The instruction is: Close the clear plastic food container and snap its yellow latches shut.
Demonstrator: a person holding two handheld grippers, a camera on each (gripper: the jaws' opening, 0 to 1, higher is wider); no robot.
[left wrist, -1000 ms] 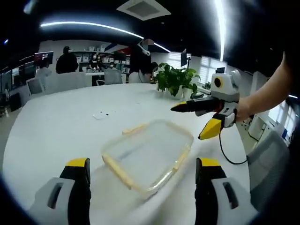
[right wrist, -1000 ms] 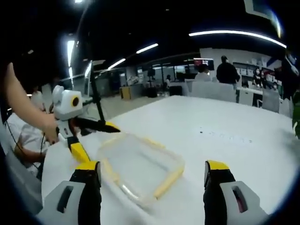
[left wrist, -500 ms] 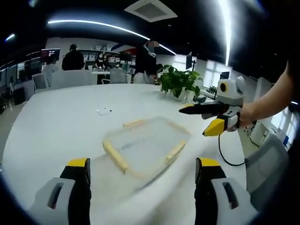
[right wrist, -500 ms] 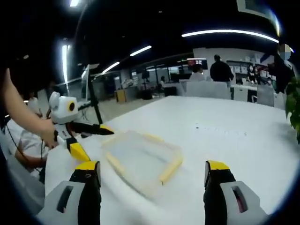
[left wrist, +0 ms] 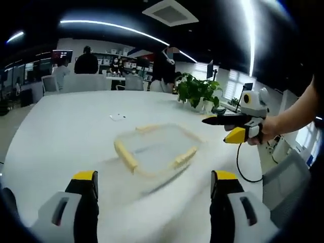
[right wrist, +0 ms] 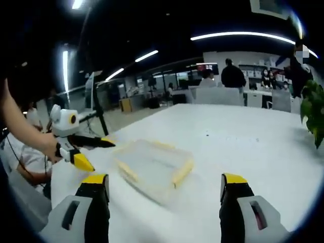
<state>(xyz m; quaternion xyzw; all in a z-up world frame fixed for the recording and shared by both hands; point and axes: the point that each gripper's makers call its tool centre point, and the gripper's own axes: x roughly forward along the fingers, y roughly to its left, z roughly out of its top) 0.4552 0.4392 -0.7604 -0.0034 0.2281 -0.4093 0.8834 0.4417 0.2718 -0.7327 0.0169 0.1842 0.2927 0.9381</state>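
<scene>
Clear food container with yellow latches sits on white table. Left gripper and right gripper both wide open, empty, held apart from it.

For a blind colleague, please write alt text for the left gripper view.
A clear rectangular plastic food container with yellow latches sits on a round white table, beyond the left gripper with open jaws. The right gripper hovers open beside it, with a green potted plant behind.

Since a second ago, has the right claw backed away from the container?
Yes. The right claw sits farther from the container, toward the plant.
</scene>
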